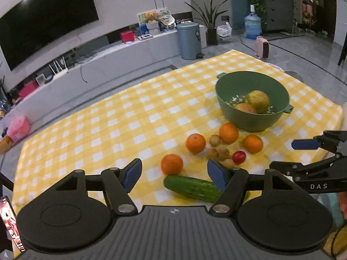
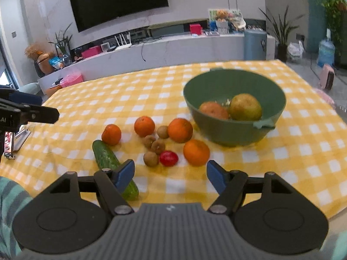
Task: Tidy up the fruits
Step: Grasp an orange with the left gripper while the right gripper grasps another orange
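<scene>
Fruits lie loose beside the green bowl (image 2: 234,130); the nearest orange (image 2: 196,152) is best straddled squarely by the wide-open, empty right gripper (image 2: 170,173).

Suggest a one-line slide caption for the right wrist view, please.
Open right gripper above the checked tablecloth, facing loose oranges beside a green bowl.

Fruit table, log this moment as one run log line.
left gripper: open, empty | right gripper: open, empty | green plastic bowl: two fruits inside | four round oranges, green cucumber: on checked cloth
</scene>
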